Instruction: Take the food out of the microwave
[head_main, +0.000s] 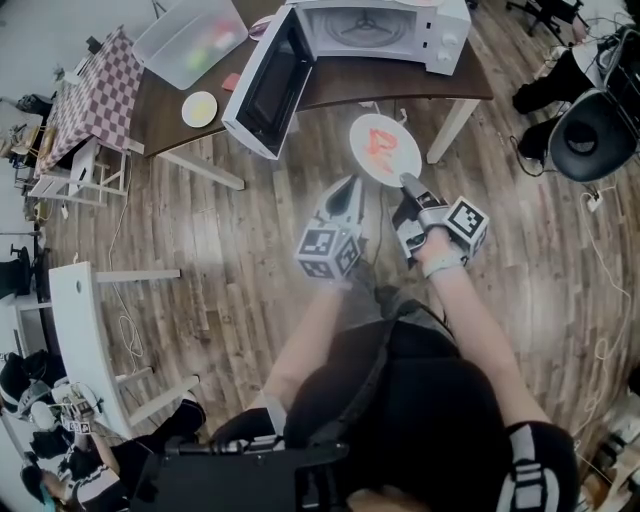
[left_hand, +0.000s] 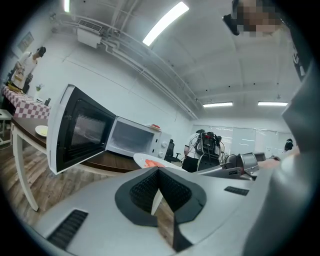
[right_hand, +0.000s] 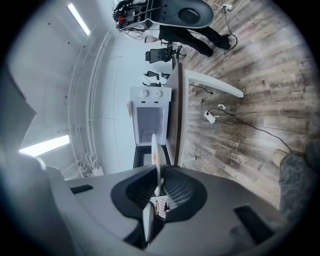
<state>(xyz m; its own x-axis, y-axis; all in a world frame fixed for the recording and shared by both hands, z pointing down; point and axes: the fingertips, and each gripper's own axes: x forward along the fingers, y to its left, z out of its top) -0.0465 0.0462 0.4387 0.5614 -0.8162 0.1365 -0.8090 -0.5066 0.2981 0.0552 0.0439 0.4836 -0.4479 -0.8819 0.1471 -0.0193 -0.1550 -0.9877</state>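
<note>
Off the desk's (head_main: 400, 85) front edge, over the floor (head_main: 240, 240), the plate (head_main: 362, 160) of red food (head_main: 380, 145) hangs with its near rim clamped in your right gripper (head_main: 405, 182). Your left gripper (head_main: 350, 186) sits just beside it, jaws together on nothing. Behind, on the desk, the microwave (head_main: 385, 30) stands with its door (head_main: 262, 90) wide open.

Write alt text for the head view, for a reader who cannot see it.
Seen from above, a person's right tool grips the rim of a white plate of red food over the wooden floor, the shut left tool beside it. Behind, the microwave stands empty on a brown table, door open.
</note>
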